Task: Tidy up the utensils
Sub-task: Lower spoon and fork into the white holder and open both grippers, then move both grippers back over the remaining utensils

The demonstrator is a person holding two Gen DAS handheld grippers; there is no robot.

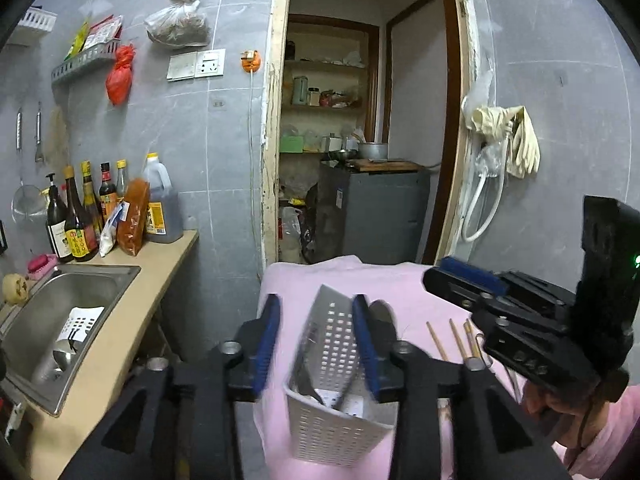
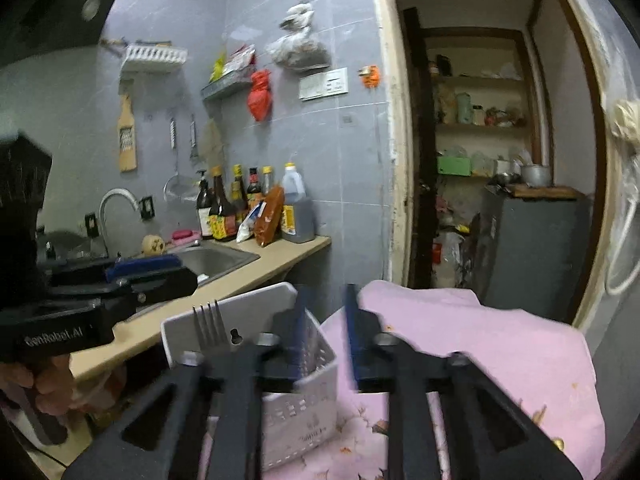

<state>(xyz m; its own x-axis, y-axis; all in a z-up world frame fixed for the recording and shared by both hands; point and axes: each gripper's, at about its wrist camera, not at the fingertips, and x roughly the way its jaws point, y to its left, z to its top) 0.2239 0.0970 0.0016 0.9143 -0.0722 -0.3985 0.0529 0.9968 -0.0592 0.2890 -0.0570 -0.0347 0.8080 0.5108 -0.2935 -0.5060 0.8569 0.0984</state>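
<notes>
A white perforated utensil basket [image 1: 336, 412] stands on a pink cloth [image 1: 400, 284]. Dark utensil handles lean inside it, and a fork [image 2: 210, 324] stands prongs up in it. My left gripper [image 1: 316, 304] is open, its blue pads either side of the basket's tall back wall; the right pad is close to the wall and the left pad stands clear. My right gripper [image 2: 326, 292] is open at the basket's [image 2: 296, 408] right wall, with nothing pressed between its pads. Several wooden chopsticks [image 1: 438, 340] lie on the cloth to the right of the basket, below the right gripper [image 1: 452, 280].
A beige counter [image 1: 120, 340] with a steel sink [image 1: 28, 364] lies left of the cloth-covered surface. Sauce bottles [image 1: 80, 216] crowd its back corner. Ladles and a strainer hang on the grey tiled wall. An open doorway [image 1: 360, 140] to a pantry is straight ahead.
</notes>
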